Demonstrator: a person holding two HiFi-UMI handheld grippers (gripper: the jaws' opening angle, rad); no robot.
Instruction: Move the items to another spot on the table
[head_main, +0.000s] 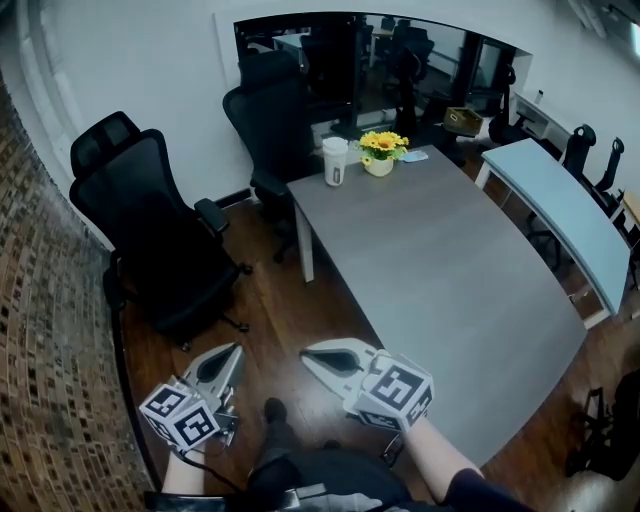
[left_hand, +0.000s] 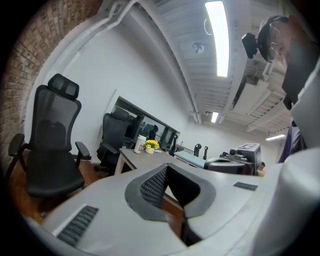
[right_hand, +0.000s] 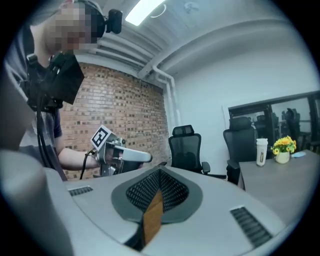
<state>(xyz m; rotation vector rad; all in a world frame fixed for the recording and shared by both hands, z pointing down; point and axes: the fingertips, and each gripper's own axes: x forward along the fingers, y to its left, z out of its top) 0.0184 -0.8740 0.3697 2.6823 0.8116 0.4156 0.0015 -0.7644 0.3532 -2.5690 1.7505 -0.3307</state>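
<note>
Right gripper (head_main: 308, 356): low in head view over wood floor (head_main: 290, 300), off the near-left corner of grey table (head_main: 440, 270). Jaws pressed together, nothing pinched. Its own view shows only a brown sliver of floor at the seam.
Left gripper (head_main: 235, 350): just left of the right one, near it but apart. Jaws pressed together, nothing between them; its own view shows the same.
Writing: no word or brand legible in any view. Marker cubes (head_main: 395, 392) carry black-and-white square codes only.
White cup (head_main: 335, 161): upright at the far-left end of the grey table. Dark band on its side, print too small to read.
Flower pot (head_main: 381, 152): yellow blooms in a pale pot, just right of the cup.
Blue thing (head_main: 414, 156): small and flat, right of the pot; cannot tell what it is.
Items vs grippers: well apart, at opposite ends of the table.
Chairs: two black office chairs (head_main: 150, 225) left of the table, seen in all three views.
Brick wall (head_main: 50, 350): left edge of head view.
Head view only: person's legs and a shoe between the grippers; pale blue table (head_main: 560, 210) at right.
Left gripper view only: ceiling light strip (left_hand: 218, 37); right gripper's cube at the right edge.
Right gripper view only: left gripper side-on with its cube, held on a bare forearm (right_hand: 72, 159).
</note>
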